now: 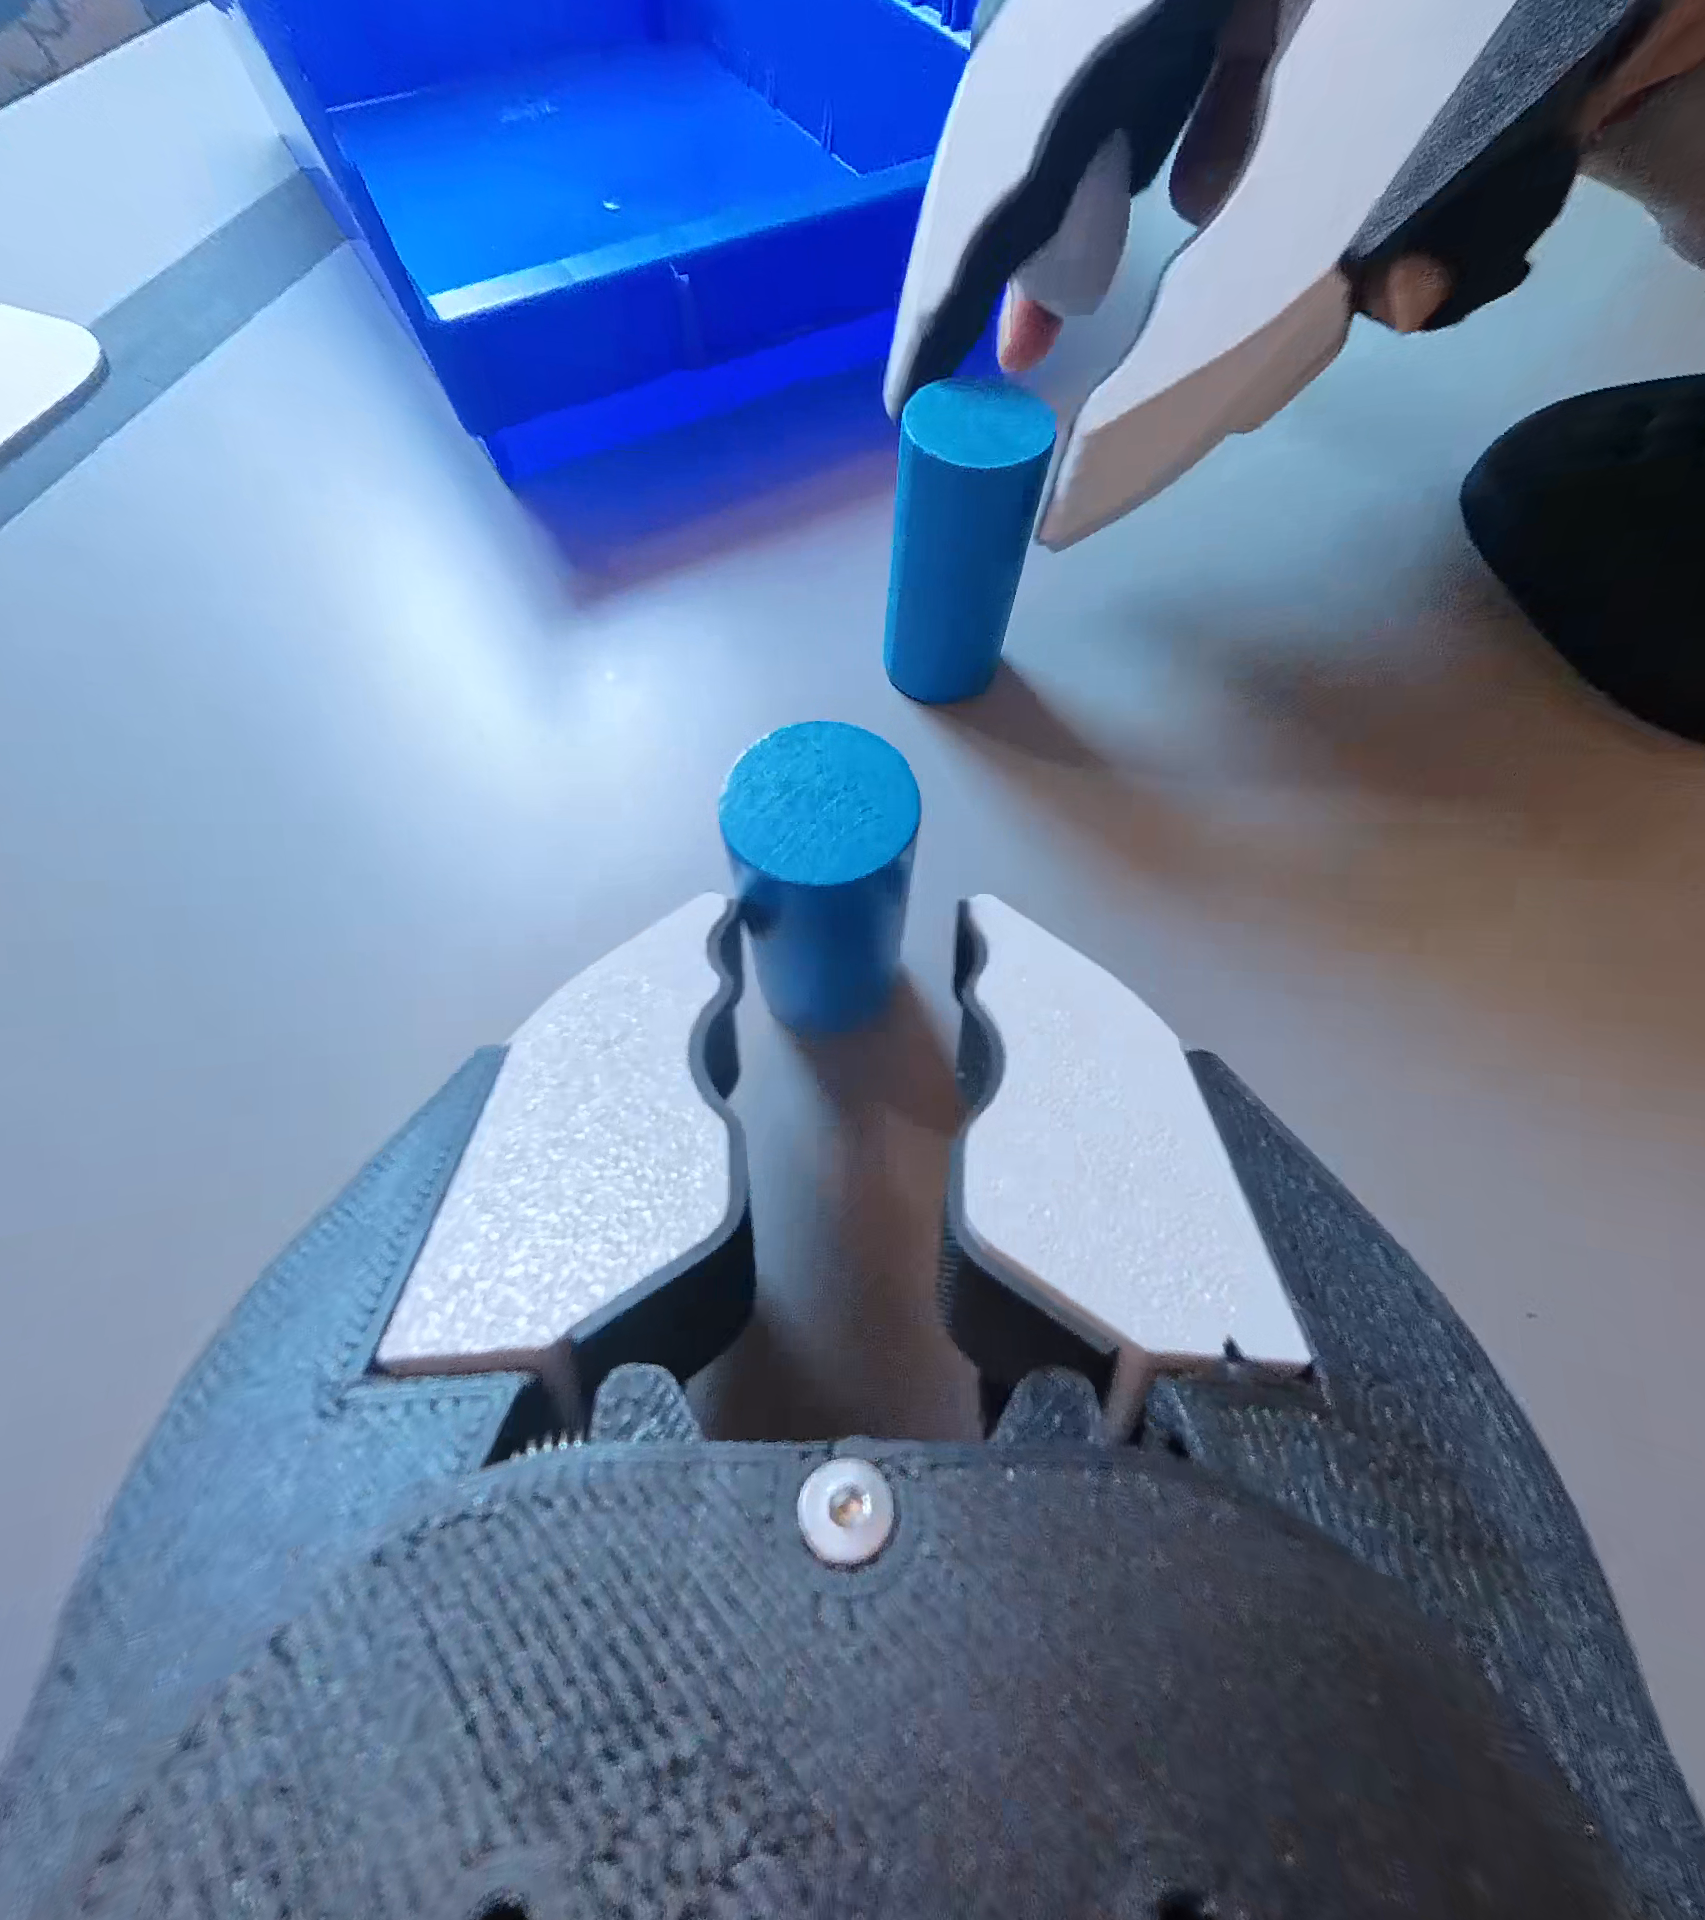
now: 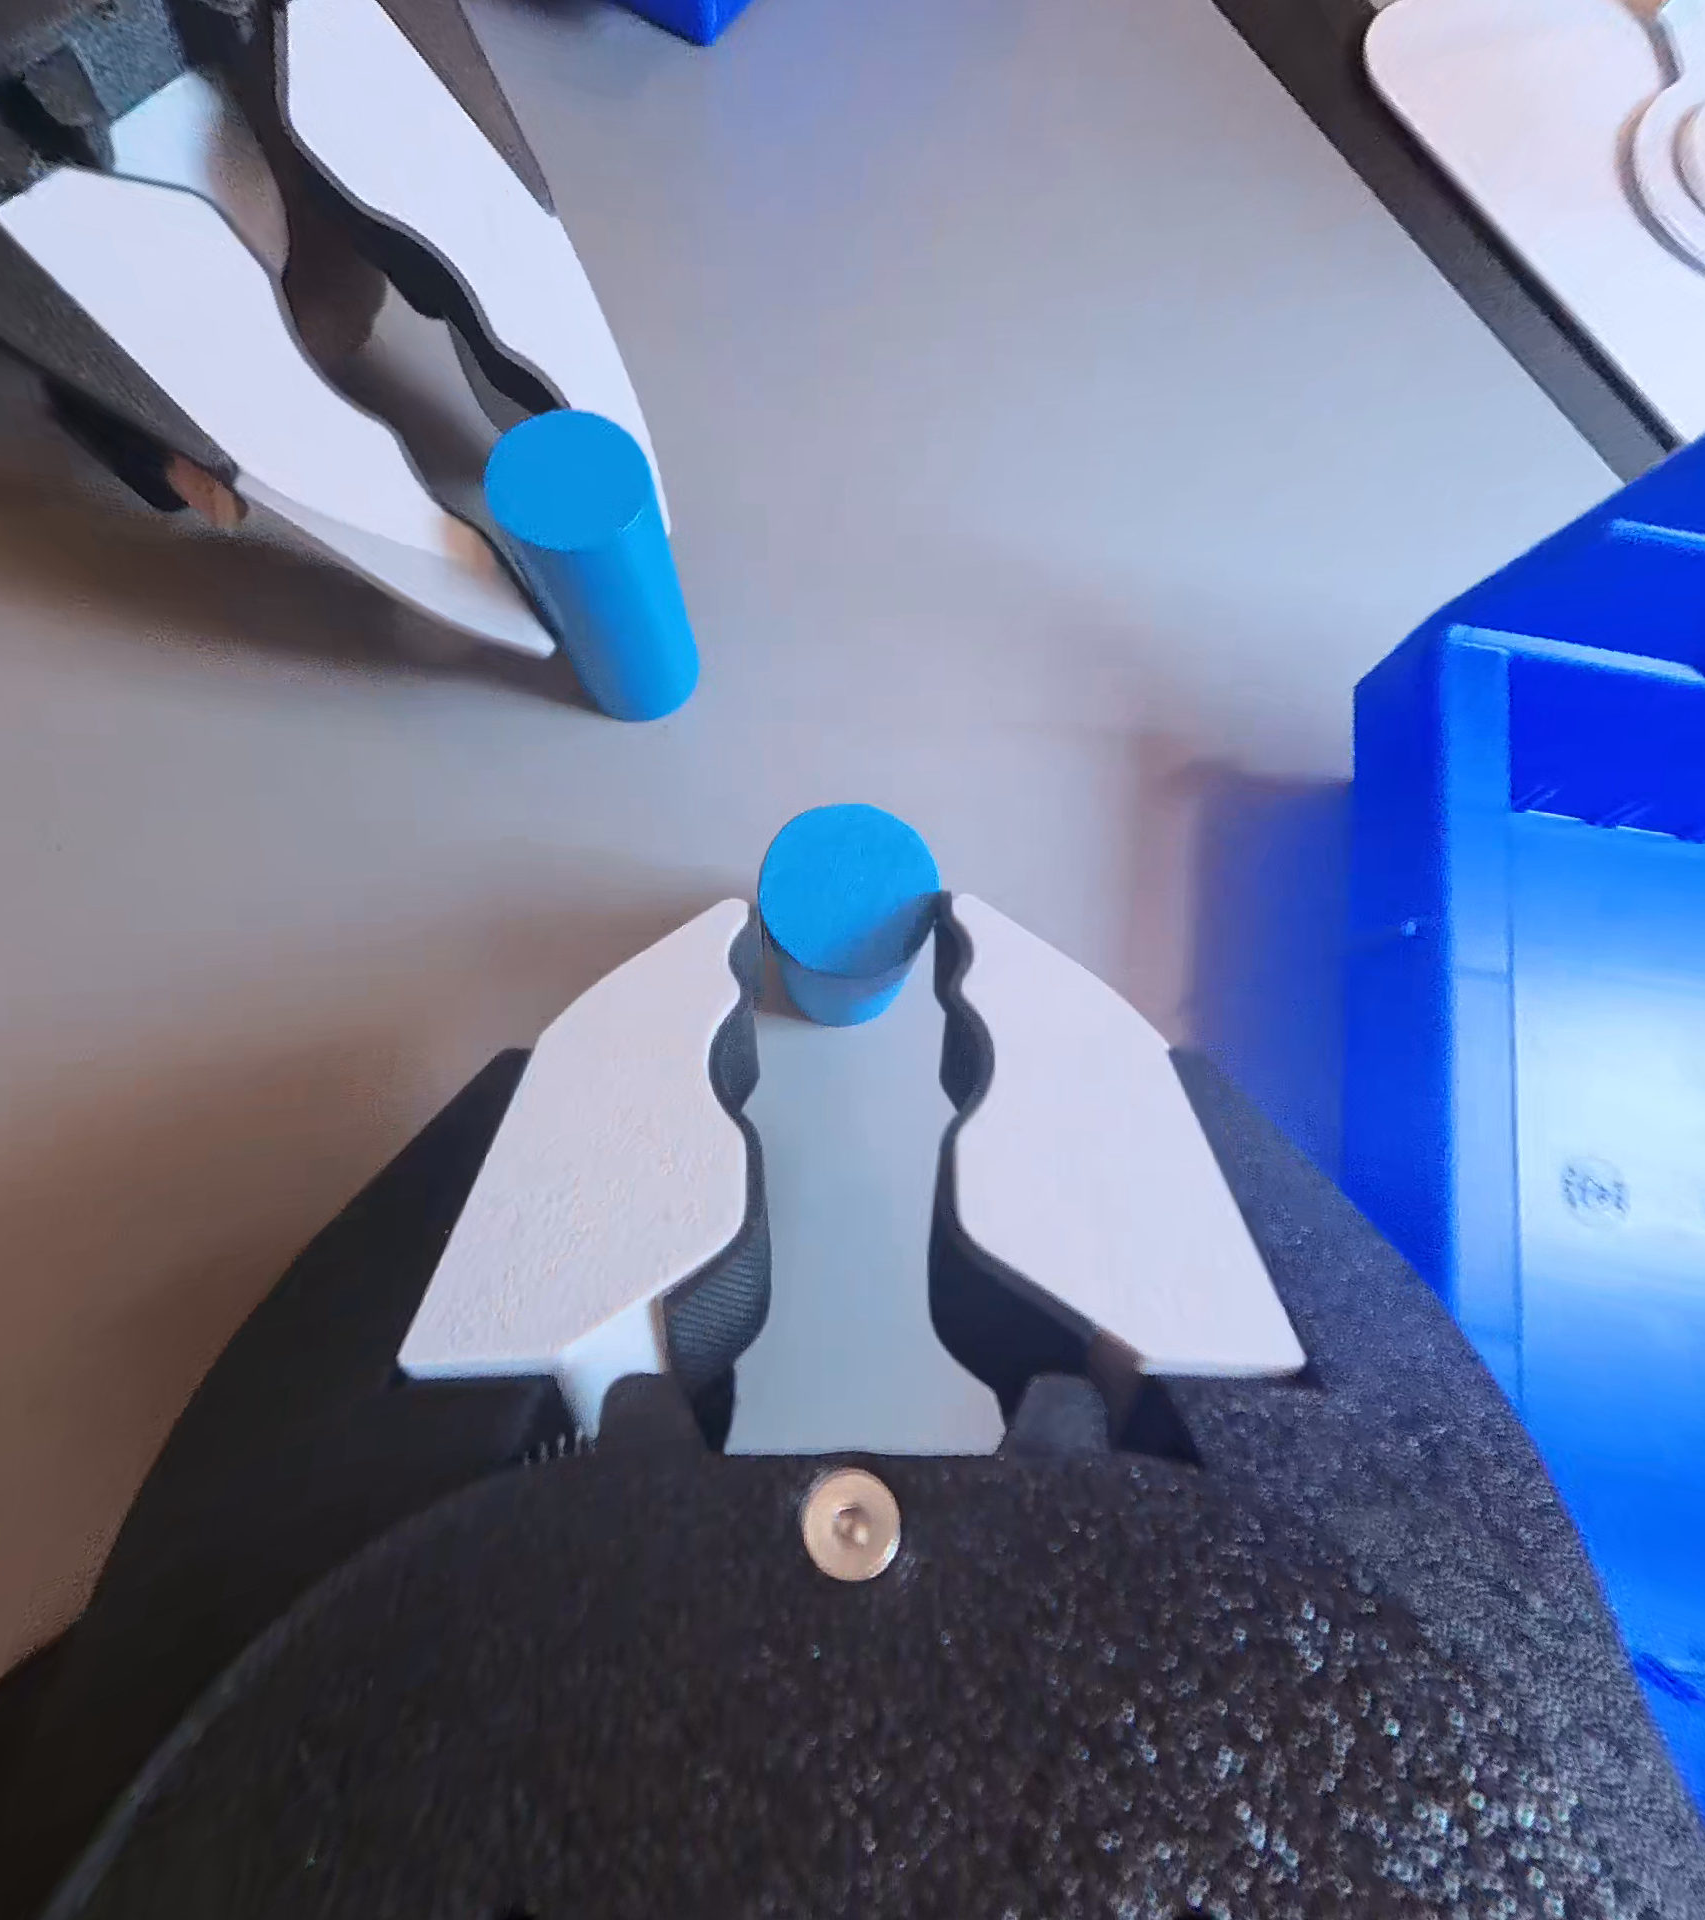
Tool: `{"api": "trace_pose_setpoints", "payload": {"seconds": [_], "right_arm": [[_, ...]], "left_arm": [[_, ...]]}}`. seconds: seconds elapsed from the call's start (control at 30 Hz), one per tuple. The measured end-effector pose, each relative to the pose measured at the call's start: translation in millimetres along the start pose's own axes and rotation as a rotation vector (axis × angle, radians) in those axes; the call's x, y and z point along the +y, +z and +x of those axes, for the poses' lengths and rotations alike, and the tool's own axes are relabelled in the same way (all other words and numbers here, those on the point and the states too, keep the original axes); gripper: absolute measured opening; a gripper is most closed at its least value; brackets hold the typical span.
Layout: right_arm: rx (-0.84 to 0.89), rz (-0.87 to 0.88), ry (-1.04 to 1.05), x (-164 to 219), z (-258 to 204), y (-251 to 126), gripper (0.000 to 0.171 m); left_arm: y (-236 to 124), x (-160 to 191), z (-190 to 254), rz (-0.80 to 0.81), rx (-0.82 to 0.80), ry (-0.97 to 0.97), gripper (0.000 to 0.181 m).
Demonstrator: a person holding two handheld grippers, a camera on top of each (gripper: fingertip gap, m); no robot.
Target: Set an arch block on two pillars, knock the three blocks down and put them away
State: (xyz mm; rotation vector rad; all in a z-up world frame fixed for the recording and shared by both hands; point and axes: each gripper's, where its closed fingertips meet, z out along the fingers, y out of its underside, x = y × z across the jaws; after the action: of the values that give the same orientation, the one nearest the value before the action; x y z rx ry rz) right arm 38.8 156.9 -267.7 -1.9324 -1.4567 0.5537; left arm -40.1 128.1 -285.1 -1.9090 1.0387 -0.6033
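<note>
We see two blue wooden cylinders, the pillars, standing upright on a pale grey counter [image 1: 204, 831], a little apart from one another. No arch block shows in either view.

In the left wrist view, the nearer pillar [image 1: 820, 883] stands between the tips of the left gripper [image 1: 843, 920]. Its white jaws are spread wider than the pillar: the left-hand tip sits just beside or against the pillar's side, and a clear gap shows on the other side, so the jaws are released, not clamping. Beyond it stands the farther pillar [image 1: 962, 540], with the right gripper [image 1: 978, 457] reaching down from the upper right and its two white tips on either side of the pillar's top.

In the right wrist view, the same farther pillar appears close up [image 2: 843, 914], sitting between the tips of the right gripper [image 2: 843, 914]. The right-hand tip looks to touch it, and a thin gap shows on the left, so these jaws also seem released around the pillar; we cannot tell for sure whether they press on it. The other pillar [image 2: 588, 566] stands farther off with the left gripper [image 2: 578, 551] about it.

A bright blue plastic bin [image 1: 619, 208] sits on the counter behind the pillars, seen at the right edge [image 2: 1606, 935] from the right wrist. A white tabletop [image 2: 1554, 156] lies beyond a dark gap.
</note>
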Motion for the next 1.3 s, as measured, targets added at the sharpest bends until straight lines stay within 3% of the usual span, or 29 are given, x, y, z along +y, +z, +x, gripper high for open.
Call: {"api": "trace_pose_setpoints", "payload": {"seconds": [0.03, 0.4, 1.3], "right_arm": [[-0.006, 0.007, -0.003, -1.0, -1.5, 2.5, 0.031], [-0.061, 0.080, -0.059, -22.4, -32.0, 7.3, 0.031], [-0.040, 0.043, -0.047, -17.5, -31.8, 18.7, 0.035]], "left_arm": [[-1.0, 0.6, -1.1, -0.003, -0.015, 0.022, 0.030], [-26.9, 4.7, -2.8, 0.001, -0.054, 0.026, 0.030], [-21.1, 22.4, -4.6, -0.046, -0.057, 0.015, 0.030]]}}
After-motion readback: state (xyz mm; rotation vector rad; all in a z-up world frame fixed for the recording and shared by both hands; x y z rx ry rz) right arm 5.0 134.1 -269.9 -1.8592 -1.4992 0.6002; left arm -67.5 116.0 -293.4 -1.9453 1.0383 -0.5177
